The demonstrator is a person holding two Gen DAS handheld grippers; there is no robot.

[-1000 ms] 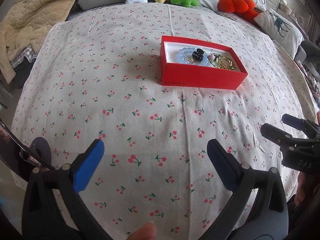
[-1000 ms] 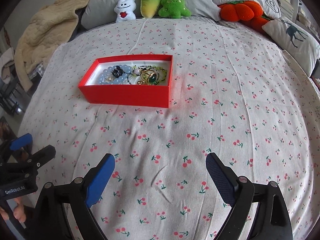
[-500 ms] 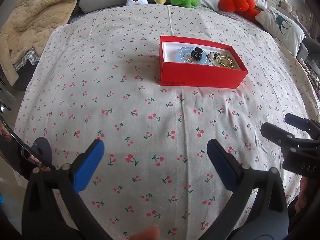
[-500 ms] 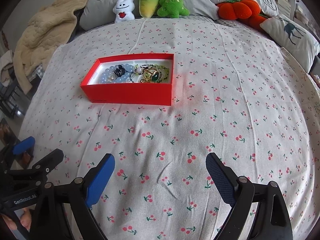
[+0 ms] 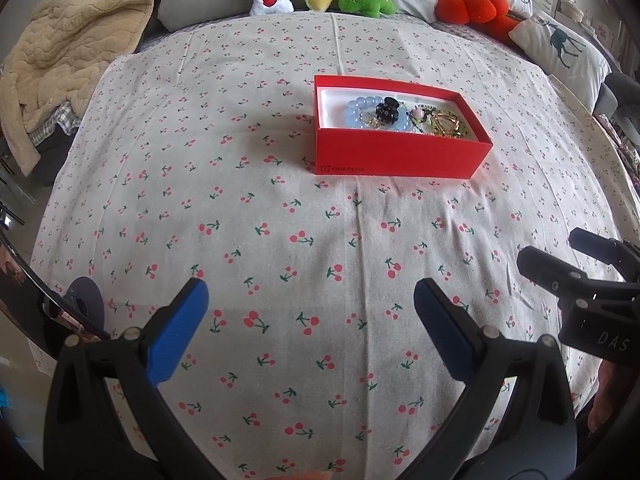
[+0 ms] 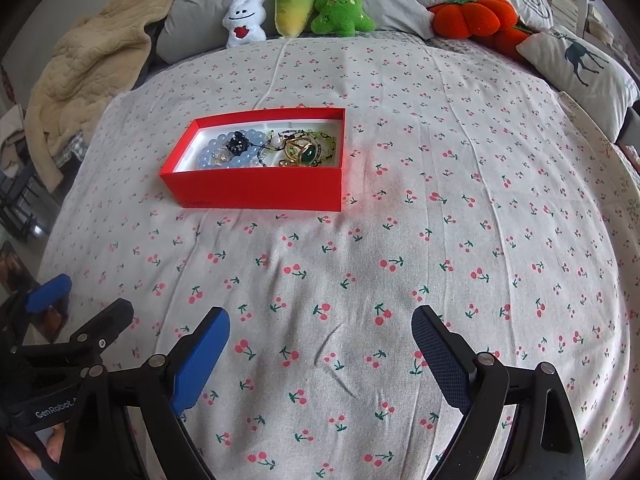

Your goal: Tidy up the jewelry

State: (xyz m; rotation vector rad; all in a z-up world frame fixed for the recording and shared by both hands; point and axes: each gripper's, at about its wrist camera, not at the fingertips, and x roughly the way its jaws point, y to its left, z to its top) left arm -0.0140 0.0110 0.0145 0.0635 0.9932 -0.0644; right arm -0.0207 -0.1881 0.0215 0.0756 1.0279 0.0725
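Observation:
An open red box (image 5: 400,156) (image 6: 256,188) sits on the cherry-print bedsheet, well ahead of both grippers. Inside lie a pale blue bead bracelet (image 5: 360,114) (image 6: 212,154), a black clip (image 5: 387,109) (image 6: 239,142), and gold rings and chains (image 5: 444,122), one with a green stone (image 6: 307,155). My left gripper (image 5: 310,320) is open and empty over the near sheet. My right gripper (image 6: 320,344) is open and empty too; it also shows in the left wrist view (image 5: 576,268). The left gripper shows at the left edge of the right wrist view (image 6: 76,312).
Plush toys (image 6: 296,8) and grey pillows line the head of the bed. An orange plush (image 6: 472,16) and a deer-print pillow (image 6: 580,68) lie at the right. A beige blanket (image 5: 72,40) hangs off the left side. The bed's near left edge drops off (image 5: 52,296).
Both grippers have tilted or drawn back slightly, so the red box sits a little lower in both views. Both stay open and empty. The box and jewelry have not moved.

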